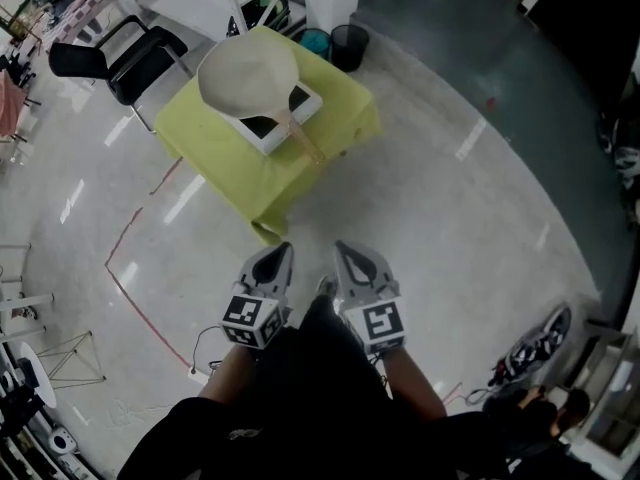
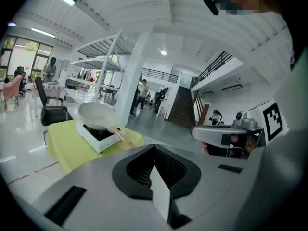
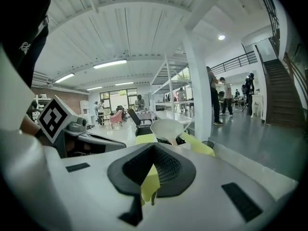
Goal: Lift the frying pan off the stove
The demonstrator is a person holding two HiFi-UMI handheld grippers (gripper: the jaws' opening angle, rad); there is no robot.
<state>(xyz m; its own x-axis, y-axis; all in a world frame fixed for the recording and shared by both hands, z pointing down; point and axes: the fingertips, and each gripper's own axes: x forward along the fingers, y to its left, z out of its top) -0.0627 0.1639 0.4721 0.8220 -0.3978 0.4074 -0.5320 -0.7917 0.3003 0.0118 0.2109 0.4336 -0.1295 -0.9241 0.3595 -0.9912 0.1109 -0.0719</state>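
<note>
1. One frying pan [image 1: 245, 78], cream-coloured with a wooden handle [image 1: 303, 136], sits on one white stove [image 1: 276, 140] in the upper middle of the head view. The handle points toward the lower right.
2. One table [image 1: 250, 188] under a yellow-green cloth carries the stove, with nothing else on it.
3. Two grippers show at the lower middle, side by side and well apart from the table, both pointing toward it.
4. The left gripper [image 1: 283, 251] has its jaws pressed together, with nothing pinched.
5. The right gripper [image 1: 343, 249] has its jaws drawn together at the tips in the same way, and it too grips nothing.
6. The inside of the pan shows as plain cream.
7. Two bins stand just behind the table at the top, one teal [image 1: 315, 41] and one black [image 1: 350, 44]. What they hold cannot be made out.
8. One black chair [image 1: 140, 63] stands at the upper left, beside the table.
</note>
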